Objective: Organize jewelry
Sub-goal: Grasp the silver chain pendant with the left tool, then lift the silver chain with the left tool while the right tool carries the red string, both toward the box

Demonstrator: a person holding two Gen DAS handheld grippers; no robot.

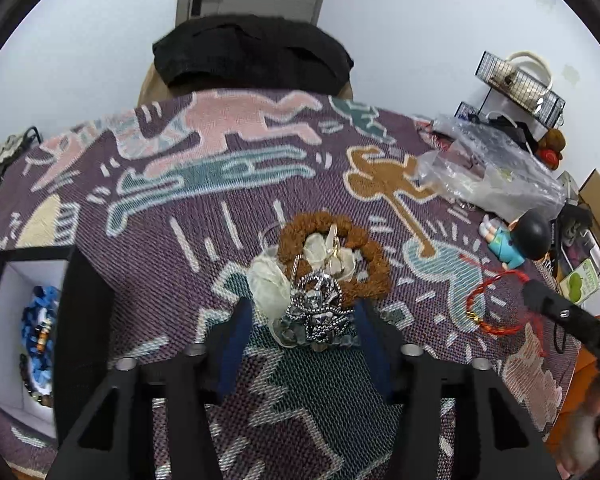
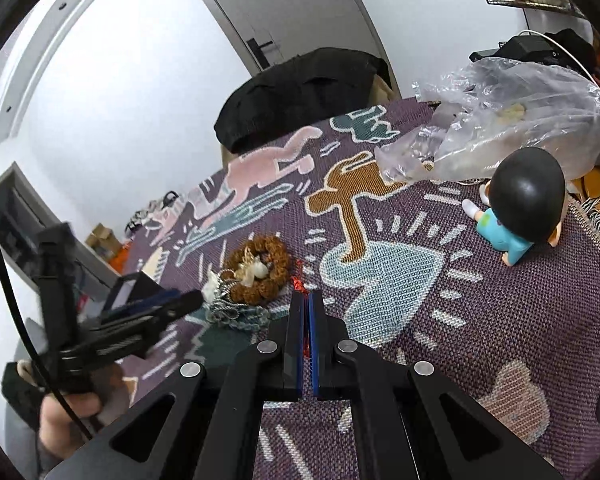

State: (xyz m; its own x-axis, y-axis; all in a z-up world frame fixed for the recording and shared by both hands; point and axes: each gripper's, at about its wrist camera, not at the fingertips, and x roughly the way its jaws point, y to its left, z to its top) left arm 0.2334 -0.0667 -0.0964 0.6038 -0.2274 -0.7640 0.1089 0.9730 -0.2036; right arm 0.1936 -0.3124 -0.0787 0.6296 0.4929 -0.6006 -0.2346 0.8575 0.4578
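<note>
Right gripper [image 2: 308,300] clamped on red cord [image 1: 496,304], mostly hidden between pads. Left gripper [image 1: 300,320] half open around jewelry pile [image 1: 324,272], contact unclear. Box [image 1: 84,320] cut off.

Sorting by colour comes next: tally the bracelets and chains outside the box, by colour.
Brown bead bracelet: 1
Silver chain: 1
Grey-blue bead strand: 1
Red cord bracelet: 1
Total: 4
</note>
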